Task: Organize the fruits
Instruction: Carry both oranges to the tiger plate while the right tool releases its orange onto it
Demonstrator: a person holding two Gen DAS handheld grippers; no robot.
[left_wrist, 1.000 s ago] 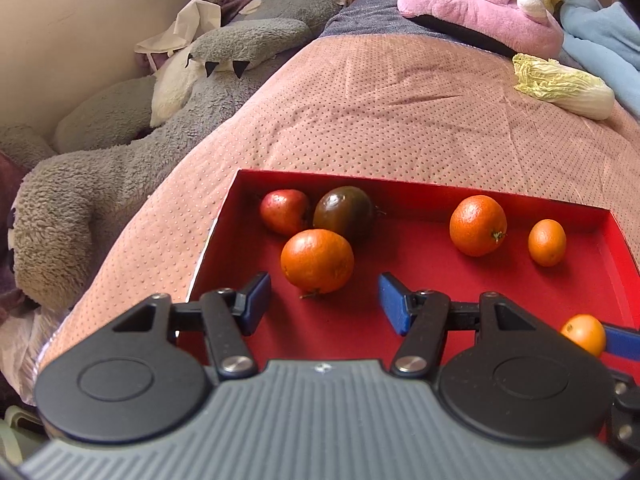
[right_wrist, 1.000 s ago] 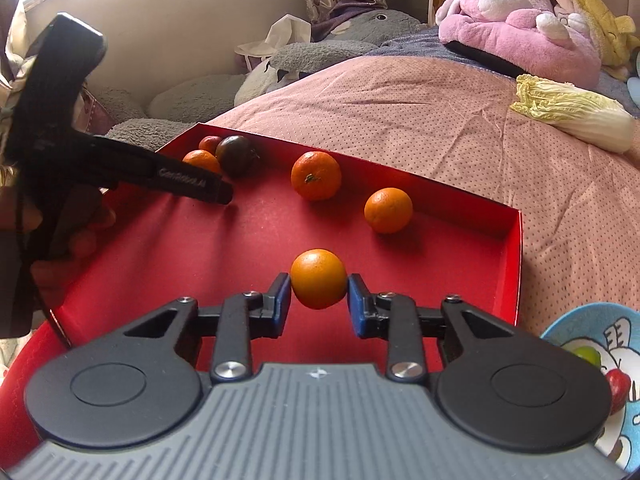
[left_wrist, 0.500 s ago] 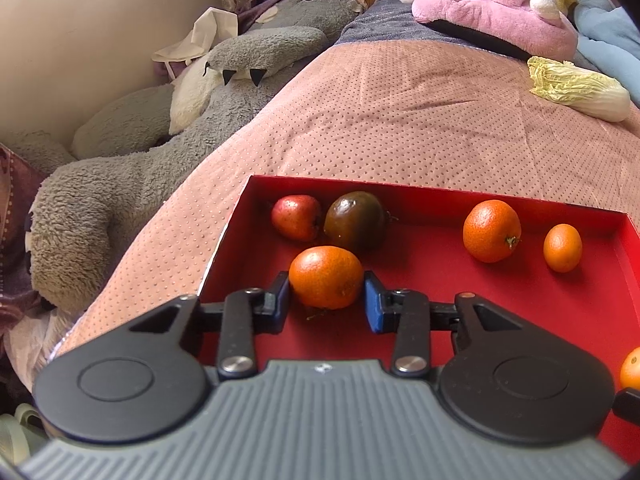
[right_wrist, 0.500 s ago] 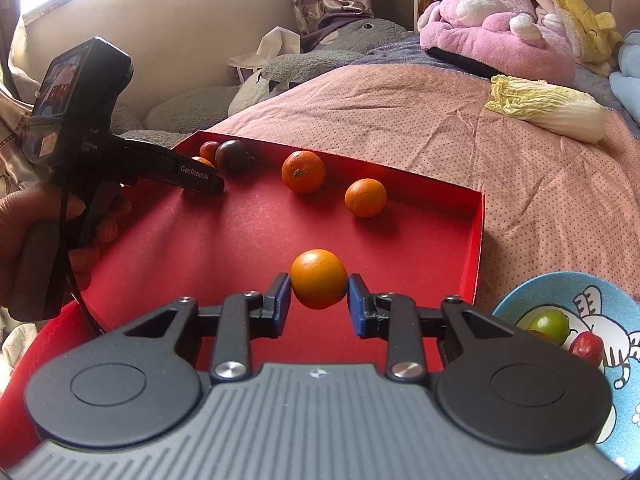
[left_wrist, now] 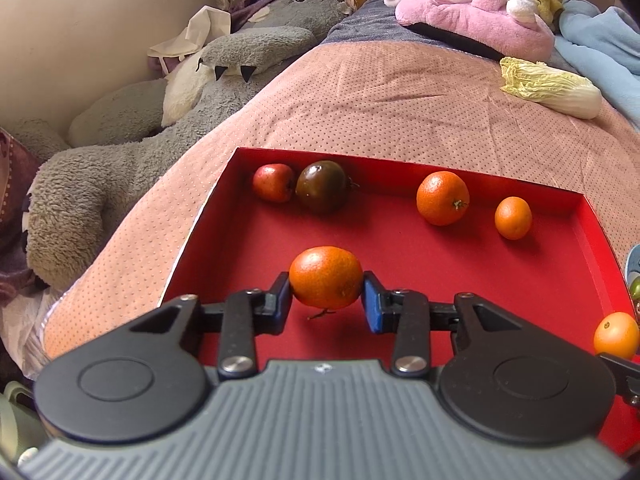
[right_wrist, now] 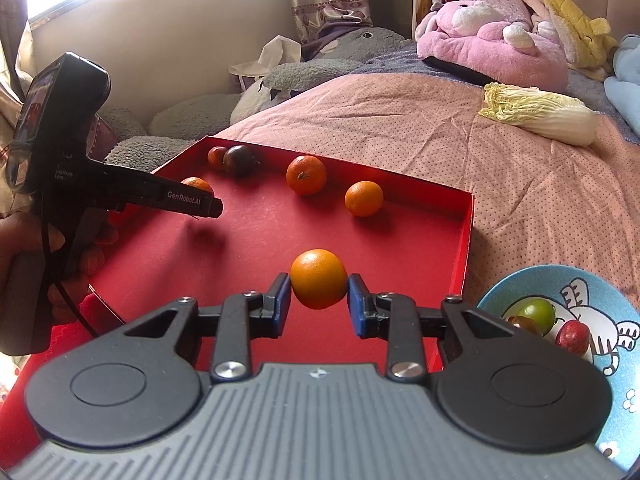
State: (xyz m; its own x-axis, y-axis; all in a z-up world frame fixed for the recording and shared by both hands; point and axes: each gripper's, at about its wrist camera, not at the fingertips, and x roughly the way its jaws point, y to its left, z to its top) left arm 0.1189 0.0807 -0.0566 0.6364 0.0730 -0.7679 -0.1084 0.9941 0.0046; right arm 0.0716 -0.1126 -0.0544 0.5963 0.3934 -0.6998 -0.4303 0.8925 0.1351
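Fingers of the left gripper are clamping a large mandarin, lifted just clear of the red tray floor near its front-left area; its jaws have just been closing onto that fruit. Left view: a red fruit and a dark tomato are touching in the tray's far-left corner, a bigger orange and a small orange are sitting along the far edge.

Right view: right gripper is gripping a small orange over the tray's near-right part. Blue bowl is sitting on the bed just beyond the tray's right edge, already holding a green fruit, a red one and a dark one, partly hidden.

Progress, my read: sorting is partly done; four fruits are remaining in the tray plus the two in hand.
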